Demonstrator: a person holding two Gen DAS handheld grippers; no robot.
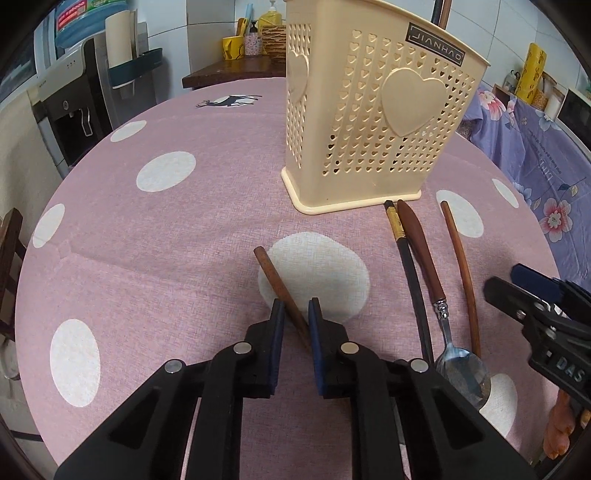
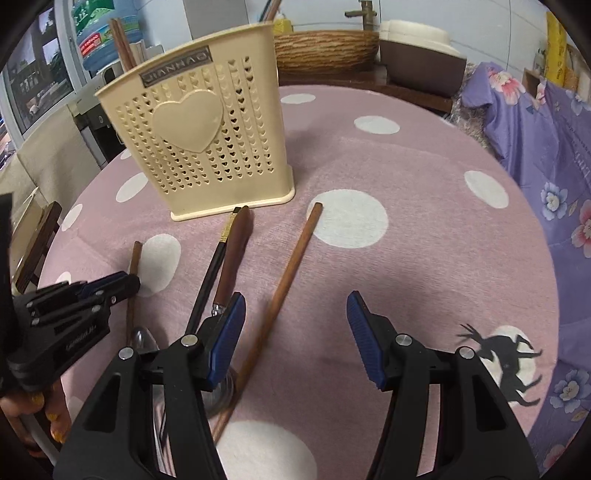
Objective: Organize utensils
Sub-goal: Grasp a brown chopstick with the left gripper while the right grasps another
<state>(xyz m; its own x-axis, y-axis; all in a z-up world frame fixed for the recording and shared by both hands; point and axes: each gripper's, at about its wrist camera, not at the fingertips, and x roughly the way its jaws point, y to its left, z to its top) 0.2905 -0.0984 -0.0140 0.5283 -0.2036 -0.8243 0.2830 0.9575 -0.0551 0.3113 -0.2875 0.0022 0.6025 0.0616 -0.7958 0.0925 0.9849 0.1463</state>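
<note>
Standing upright, cream utensil holder with brown chopsticks inside

Pink polka-dot tablecloth with a deer print over the bench. Behind: water dispenser, yellow mug, woven basket, soap bottle. At right: purple floral cloth, yellow package.
</note>
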